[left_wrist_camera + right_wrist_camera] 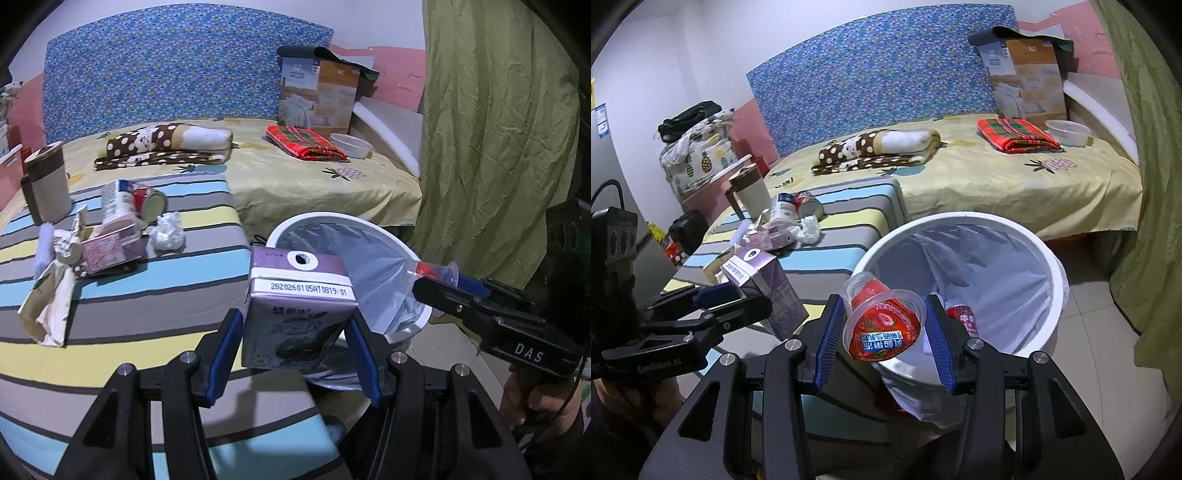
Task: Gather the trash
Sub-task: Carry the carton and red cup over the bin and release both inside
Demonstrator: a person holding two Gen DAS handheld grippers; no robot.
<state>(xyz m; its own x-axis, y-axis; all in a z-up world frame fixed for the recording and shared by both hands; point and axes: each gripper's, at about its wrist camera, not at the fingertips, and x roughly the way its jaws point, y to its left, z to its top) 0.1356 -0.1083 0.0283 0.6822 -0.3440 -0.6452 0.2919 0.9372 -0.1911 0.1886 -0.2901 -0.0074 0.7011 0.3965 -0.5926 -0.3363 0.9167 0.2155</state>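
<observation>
Two grippers are in your hands, each clamped on a piece of trash. Your left gripper point(293, 347) grips a purple drink carton point(295, 310) between its blue pads, upright, with the round foil straw hole on top; the carton sits over the near edge of the striped bench point(122, 317), just beside the bin. Your right gripper point(882, 343) squeezes a clear plastic cup point(881, 325) with a red strawberry-printed lid, tipped on its side, above the near rim of the white trash bin point(1058, 291). A pale liner bag lines the bin, and a red can point(962, 319) lies inside it.

Farther back on the bench more trash is clustered together: a second purple carton point(110, 251), a crumpled white tissue point(168, 234), a tipped can point(149, 203), a white bottle point(118, 201) and a torn paper packet point(50, 299). A brown-and-cream mug point(46, 184) stands at the far left corner. Behind the bench lies a bed point(295, 184) with a yellow sheet.
</observation>
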